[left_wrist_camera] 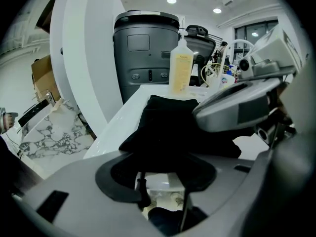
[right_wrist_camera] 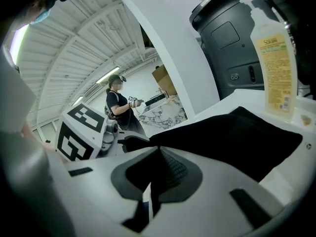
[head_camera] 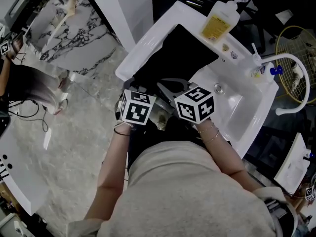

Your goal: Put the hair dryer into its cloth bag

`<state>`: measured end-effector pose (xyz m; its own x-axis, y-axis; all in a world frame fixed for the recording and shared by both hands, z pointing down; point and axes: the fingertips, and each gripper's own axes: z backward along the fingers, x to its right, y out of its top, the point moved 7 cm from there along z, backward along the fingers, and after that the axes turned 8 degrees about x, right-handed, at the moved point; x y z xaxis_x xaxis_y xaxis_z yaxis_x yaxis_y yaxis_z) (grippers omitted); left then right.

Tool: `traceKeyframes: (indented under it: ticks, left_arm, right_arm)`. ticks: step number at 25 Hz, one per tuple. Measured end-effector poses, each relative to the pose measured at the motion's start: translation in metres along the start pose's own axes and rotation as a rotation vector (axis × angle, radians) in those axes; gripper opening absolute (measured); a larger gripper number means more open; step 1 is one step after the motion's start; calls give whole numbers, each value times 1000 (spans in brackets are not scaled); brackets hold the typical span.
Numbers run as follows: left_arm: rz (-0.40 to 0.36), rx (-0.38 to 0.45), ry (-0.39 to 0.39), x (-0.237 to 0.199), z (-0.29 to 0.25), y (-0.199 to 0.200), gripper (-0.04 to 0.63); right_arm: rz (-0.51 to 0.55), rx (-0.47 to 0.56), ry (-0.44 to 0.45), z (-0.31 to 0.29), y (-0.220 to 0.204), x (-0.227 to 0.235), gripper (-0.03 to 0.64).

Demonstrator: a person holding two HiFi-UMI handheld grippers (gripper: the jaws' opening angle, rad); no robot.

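Left gripper (left_wrist_camera: 163, 176): jaws stand well apart and the pads press on nothing. Two thin dark strands hang in the gap; what they are cannot be told.
Left gripper position: lower centre of the head view, just left of the right gripper, pointing toward the top of the frame.
Right gripper (right_wrist_camera: 157, 154): jaws are together, pinching the near edge of the cloth bag at their tip.
Right gripper position: centre of the head view, and at the right of the left gripper view as a grey body.
Marker cubes: one on each gripper, side by side at the centre of the head view, left cube (head_camera: 136, 107), right cube (head_camera: 195, 104).
Cloth bag (head_camera: 182, 48): black and lying flat on the counter, upper centre of the head view. Its near edge reaches both grippers' tips.
Hair dryer: cannot be made out in any view.
Counter (head_camera: 148, 38): white, running from the upper centre to the right of the head view.
Sink basin (head_camera: 232, 107): set in the counter, right of the grippers.
Faucet (head_camera: 301, 68): white and curved, at the right edge of the head view.
Soap bottle (head_camera: 218, 21): pump type with yellow liquid, upright just beyond the bag, upper right.
Grey bin (left_wrist_camera: 145, 53): behind the counter, upper centre of the left gripper view.
Floor (head_camera: 74, 132): marble pattern, left of the head view.
Background person (right_wrist_camera: 118, 102): stands well apart, left of centre in the right gripper view.
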<state>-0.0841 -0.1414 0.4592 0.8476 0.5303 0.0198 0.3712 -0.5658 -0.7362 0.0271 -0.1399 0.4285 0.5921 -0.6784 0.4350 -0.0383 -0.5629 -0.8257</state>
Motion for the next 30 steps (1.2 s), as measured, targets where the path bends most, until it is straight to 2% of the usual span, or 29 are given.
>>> traceKeyframes:
  ticks: [3, 7, 13, 16, 20, 21, 25, 27, 30]
  left_arm:
    - [3, 1, -12, 3, 5, -3, 216]
    - [20, 16, -4, 3, 19, -5, 224]
    - [111, 110, 6, -1, 44, 9, 222]
    - [131, 158, 11, -2, 54, 18, 222]
    - [172, 227, -31, -1, 60, 31, 221]
    - [183, 245, -53, 1, 61, 34, 212]
    - [262, 335, -122, 4, 69, 46, 97]
    - [292, 391, -139, 4, 74, 54, 74]
    - [327, 469, -163, 4, 82, 65, 40]
  right_arm:
    - [10, 2, -13, 1, 0, 0, 8]
    - [3, 9, -25, 4, 0, 0, 9]
    - [-8, 73, -11, 13, 11, -5, 37]
    - [-3, 99, -12, 18, 17, -6, 57]
    - [8, 141, -13, 26, 29, -8, 63]
    - [9, 153, -6, 28, 32, -10, 66]
    - [10, 216, 17, 41, 44, -16, 81]
    - [17, 256, 33, 48, 52, -19, 80]
    - [19, 343, 71, 59, 63, -25, 40]
